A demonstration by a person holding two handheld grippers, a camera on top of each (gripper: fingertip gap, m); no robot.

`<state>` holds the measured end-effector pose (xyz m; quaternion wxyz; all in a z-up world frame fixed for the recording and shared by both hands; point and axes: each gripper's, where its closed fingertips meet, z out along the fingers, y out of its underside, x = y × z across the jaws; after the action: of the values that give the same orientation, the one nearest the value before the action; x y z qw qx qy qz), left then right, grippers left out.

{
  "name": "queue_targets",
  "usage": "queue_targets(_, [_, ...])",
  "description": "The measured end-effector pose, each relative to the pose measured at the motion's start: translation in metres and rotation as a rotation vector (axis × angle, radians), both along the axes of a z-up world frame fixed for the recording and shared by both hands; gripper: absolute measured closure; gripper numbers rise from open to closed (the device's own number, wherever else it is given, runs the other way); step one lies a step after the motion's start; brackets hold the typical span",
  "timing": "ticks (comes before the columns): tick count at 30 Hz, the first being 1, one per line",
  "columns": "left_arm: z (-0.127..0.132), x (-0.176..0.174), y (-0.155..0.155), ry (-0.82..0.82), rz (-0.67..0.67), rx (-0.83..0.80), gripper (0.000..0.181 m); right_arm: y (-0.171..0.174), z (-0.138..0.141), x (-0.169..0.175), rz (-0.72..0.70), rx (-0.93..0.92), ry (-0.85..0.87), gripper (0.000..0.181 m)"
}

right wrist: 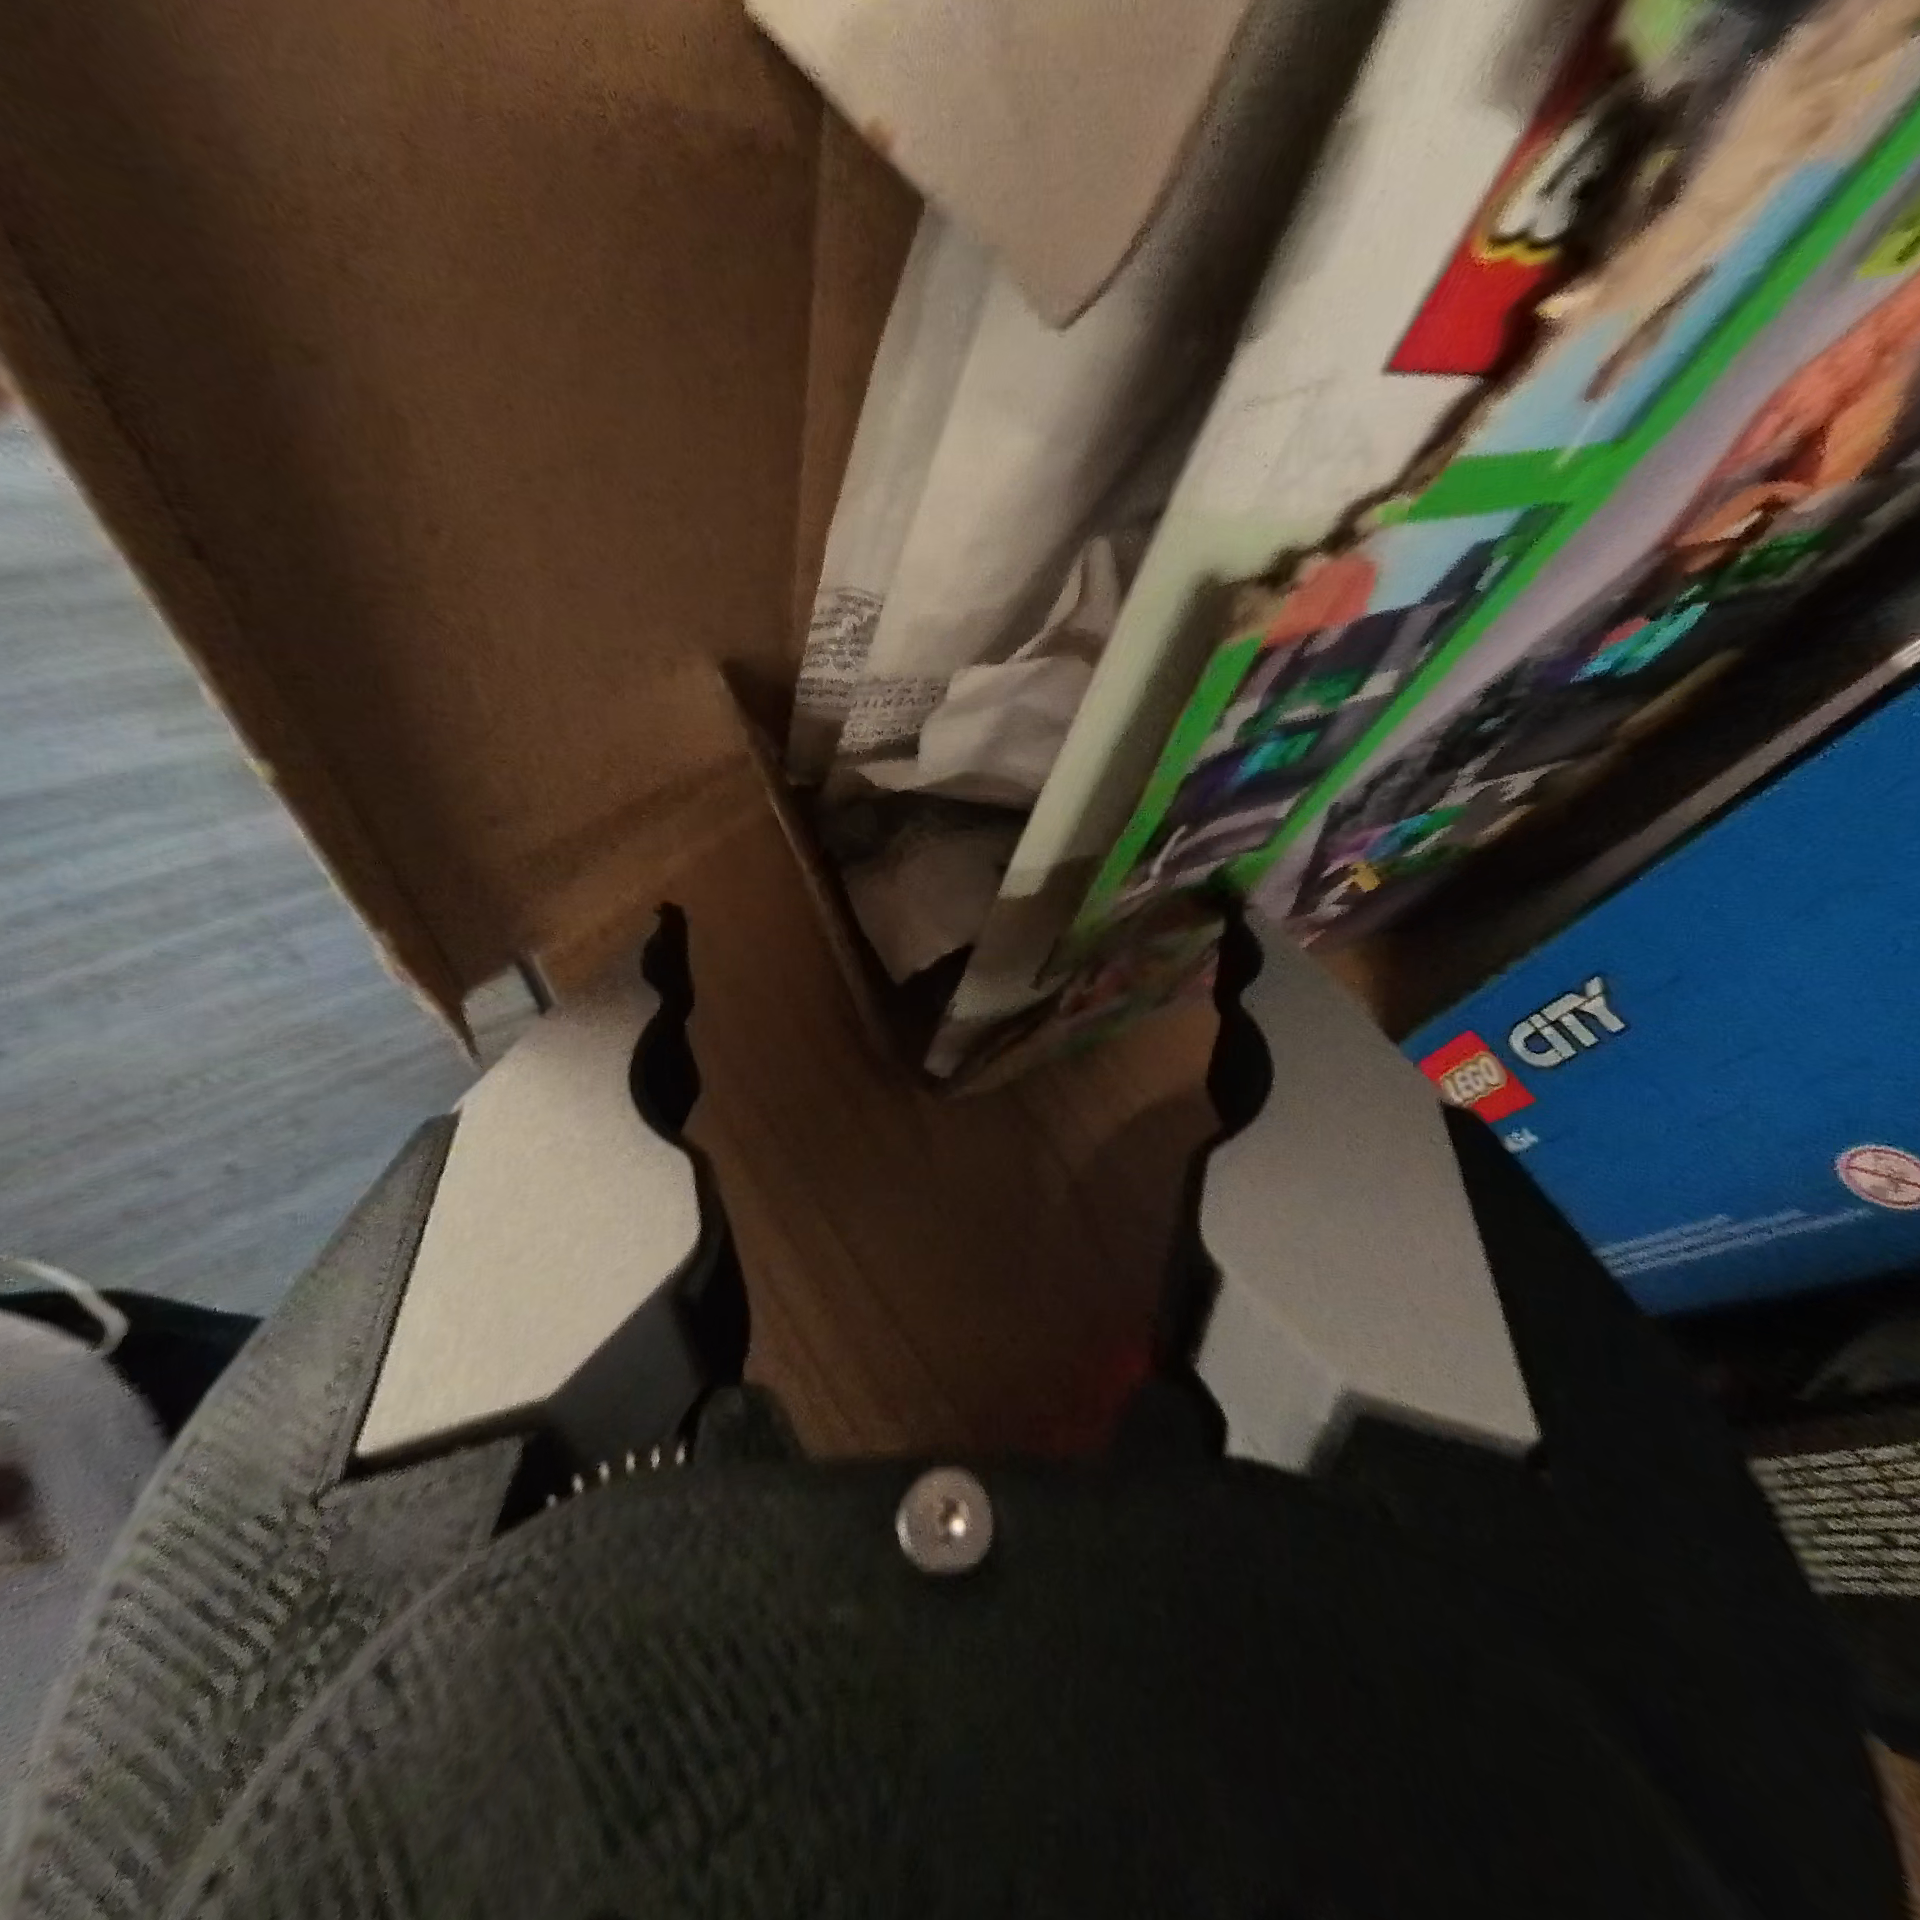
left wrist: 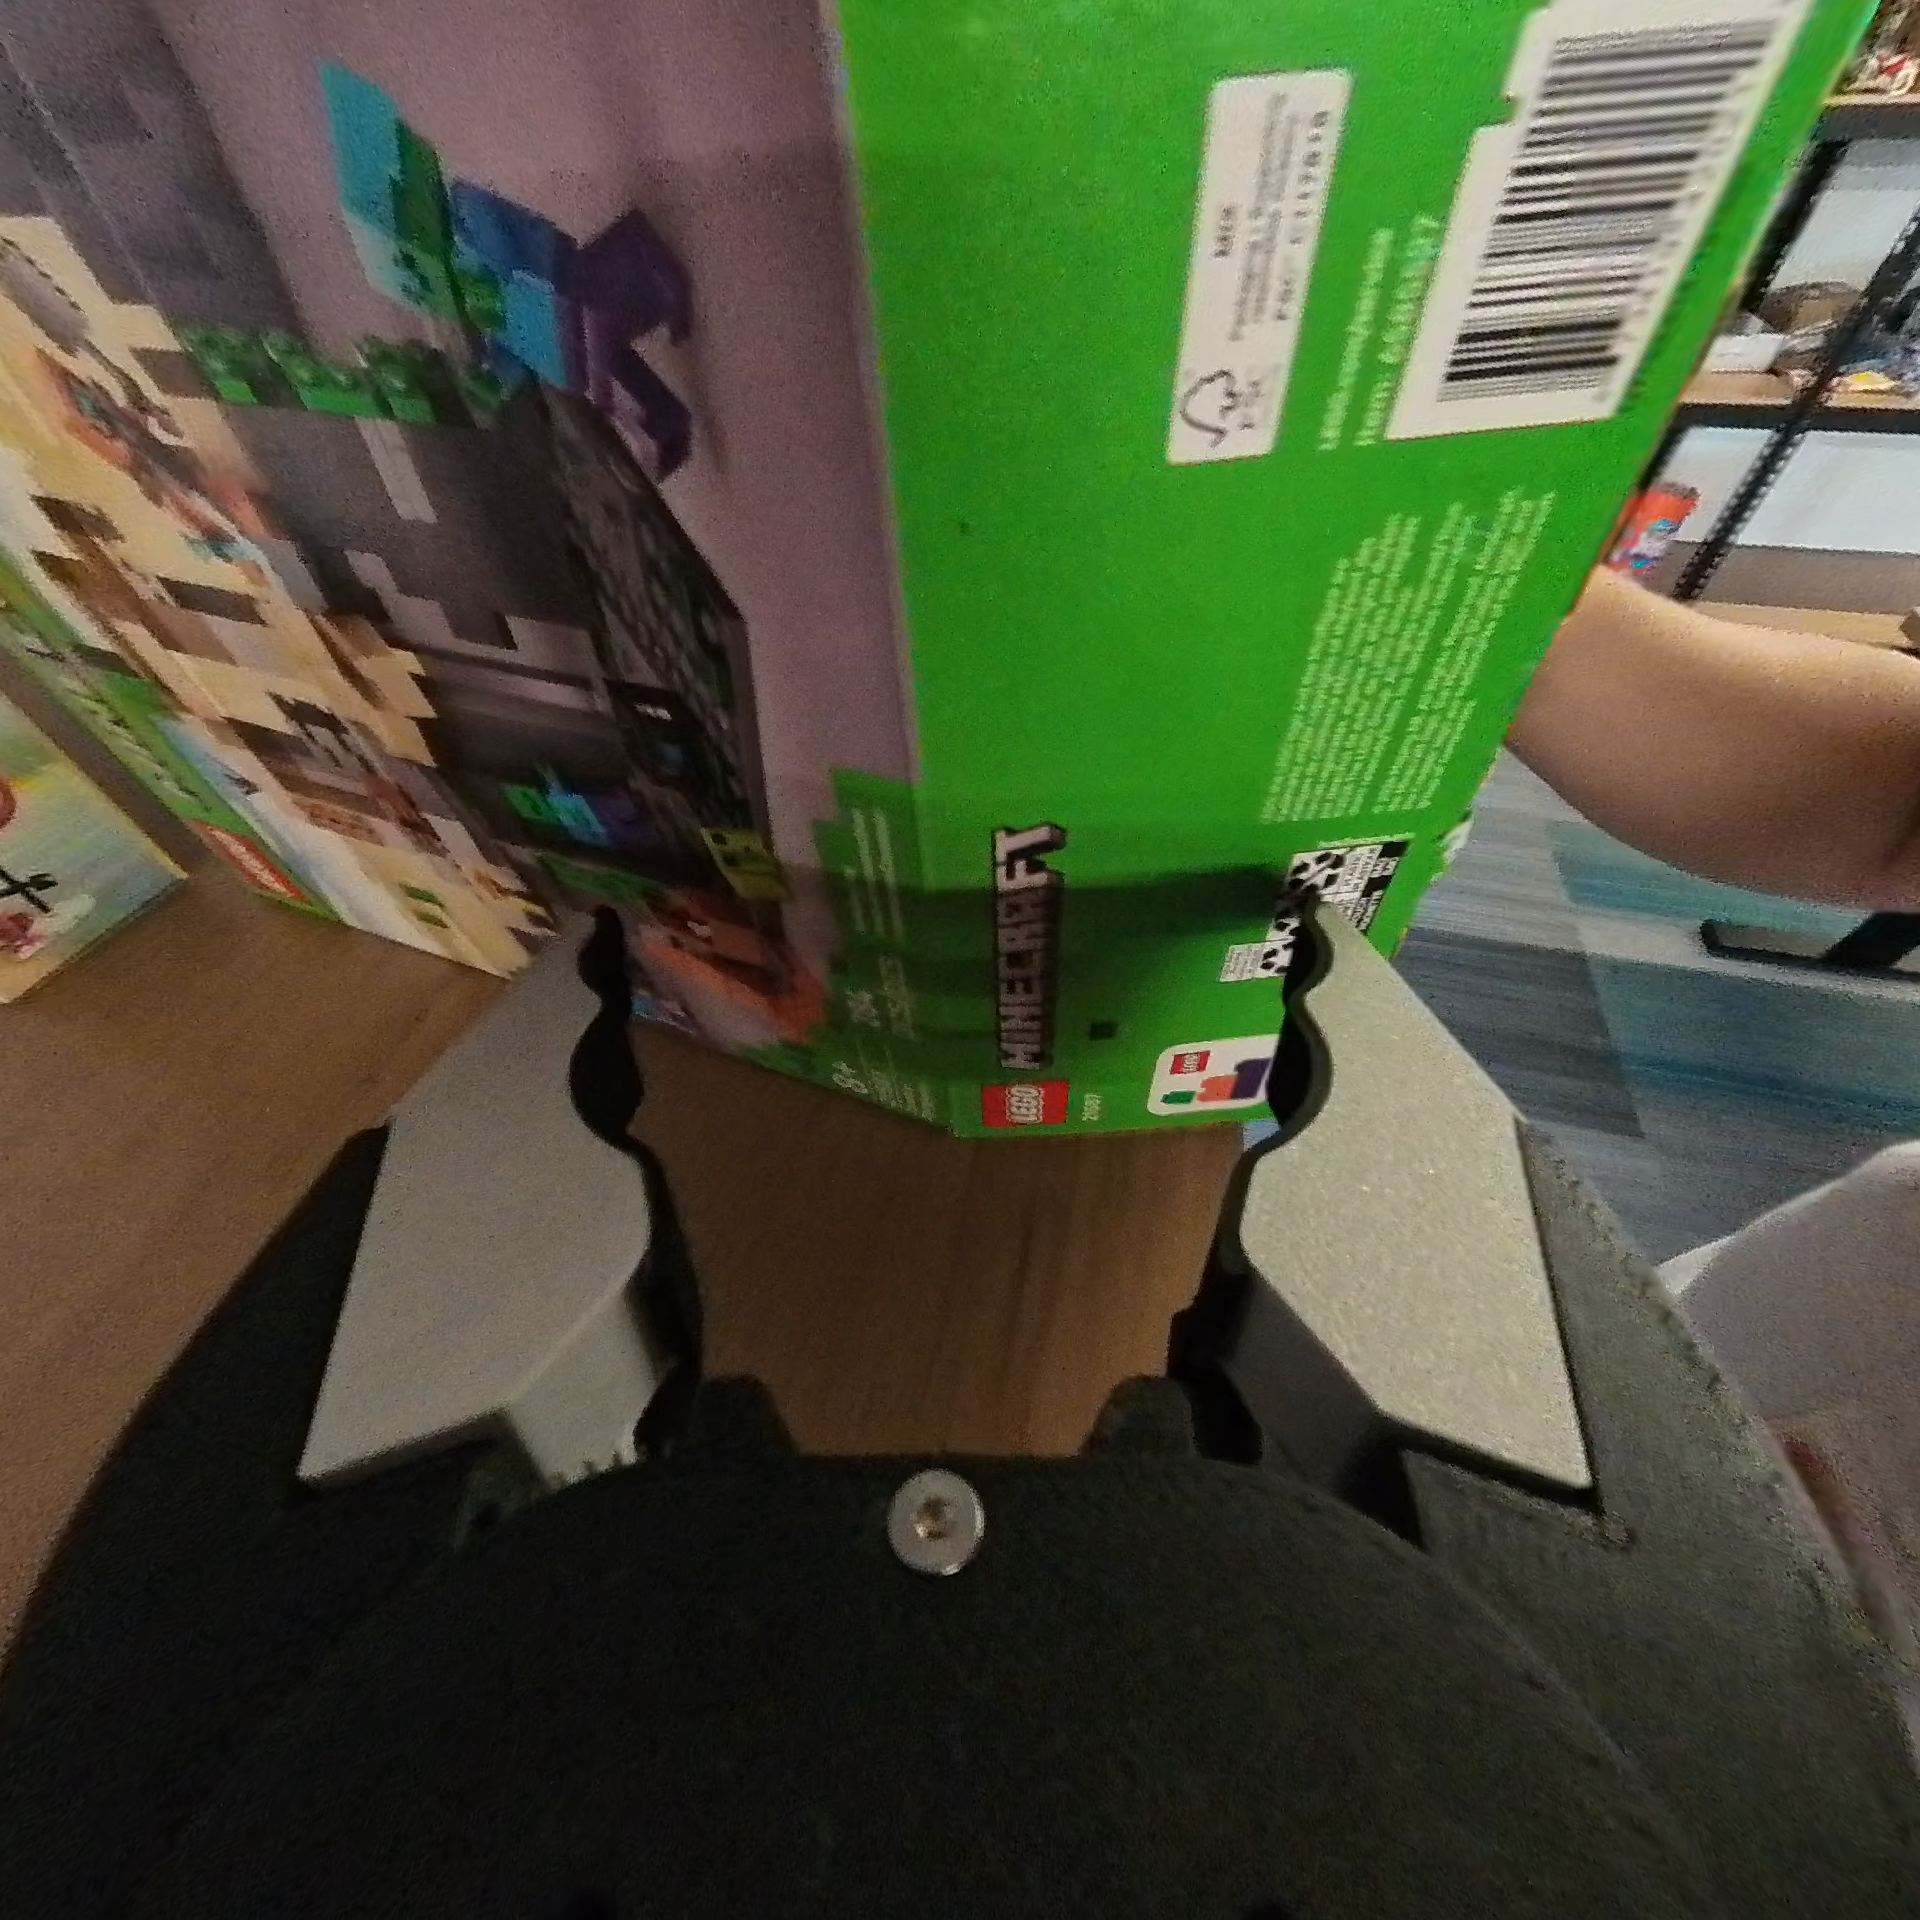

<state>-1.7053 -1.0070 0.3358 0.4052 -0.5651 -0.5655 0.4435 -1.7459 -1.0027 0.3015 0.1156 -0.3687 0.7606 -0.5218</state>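
My left gripper (left wrist: 956,935) is shut on the lower end of a green toy-set box (left wrist: 1091,571). One finger (left wrist: 499,1195) presses its purple picture face and the other (left wrist: 1392,1164) its far side. The box stands tilted over the wooden table (left wrist: 935,1299). My right gripper (right wrist: 951,935) is open. Its fingers straddle the corner of an opened toy box (right wrist: 1403,727) with like artwork. A brown inner flap (right wrist: 468,468) folds out to the left. White paper bags (right wrist: 987,540) show inside. I cannot tell if it is the same box.
Two more toy boxes (left wrist: 312,748) (left wrist: 52,862) stand on the table at the left. A person's bare forearm (left wrist: 1714,748) reaches in behind the green box. A blue toy box (right wrist: 1714,1039) lies right of my right gripper. Shelving (left wrist: 1818,364) stands behind, over grey-blue floor (right wrist: 125,831).
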Motion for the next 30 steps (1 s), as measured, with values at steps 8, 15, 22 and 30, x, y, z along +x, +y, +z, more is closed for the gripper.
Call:
queue_targets(8, [0.004, -0.022, -0.002, 0.042, -0.095, -0.044, 0.058, -0.011, -0.007, -0.007, -0.092, -0.033, 0.075, 0.079])
queue_targets(15, [0.006, -0.007, -0.005, 0.083, 0.013, -0.058, 0.069, -0.009, 0.001, 0.012, -0.08, -0.101, 0.053, 0.111])
queue_targets(22, [0.016, 0.029, 0.015, 0.132, 0.16, -0.103, 0.081, 0.027, 0.013, 0.051, 0.085, -0.153, -0.015, 0.126])
queue_targets(30, [0.059, 0.064, 0.045, 0.201, 0.324, -0.015, 0.085, 0.067, 0.06, 0.087, 0.306, -0.258, -0.083, 0.128])
